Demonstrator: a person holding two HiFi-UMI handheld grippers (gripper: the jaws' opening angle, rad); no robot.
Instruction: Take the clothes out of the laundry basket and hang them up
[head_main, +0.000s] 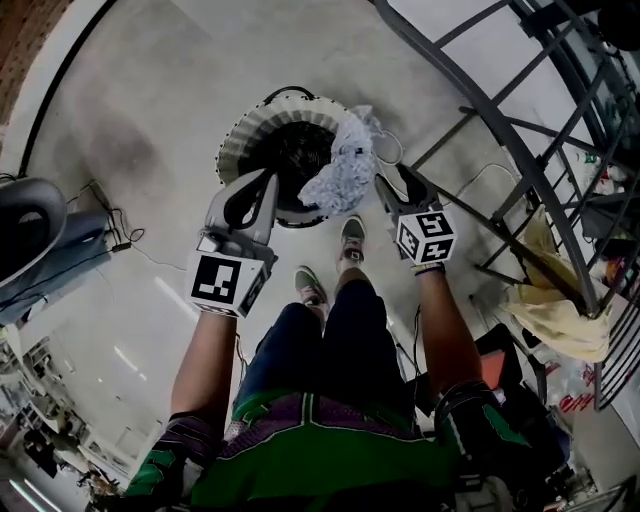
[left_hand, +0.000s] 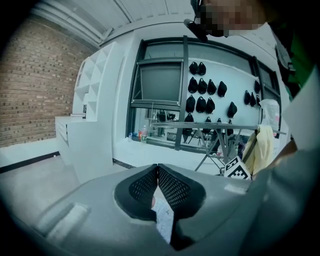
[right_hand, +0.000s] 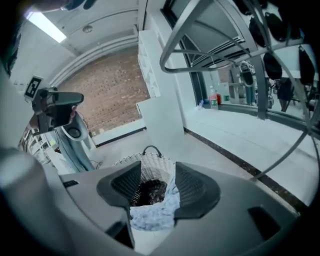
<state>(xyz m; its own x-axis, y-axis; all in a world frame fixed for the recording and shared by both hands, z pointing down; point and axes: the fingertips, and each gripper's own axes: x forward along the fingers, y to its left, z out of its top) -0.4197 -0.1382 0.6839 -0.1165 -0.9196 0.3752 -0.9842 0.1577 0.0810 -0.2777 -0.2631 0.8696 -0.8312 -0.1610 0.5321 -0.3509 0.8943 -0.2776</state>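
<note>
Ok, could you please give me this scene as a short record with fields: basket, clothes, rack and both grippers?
basket: round woven laundry basket on the floor, before the person's feet
cloth: pale patterned cloth draped over the basket's right rim
rack: metal drying rack at the right, with a yellow cloth hanging on it
left gripper: jaws together, near the basket's rim
right gripper: jaws apart, aimed at the pale cloth, not gripping it
</note>
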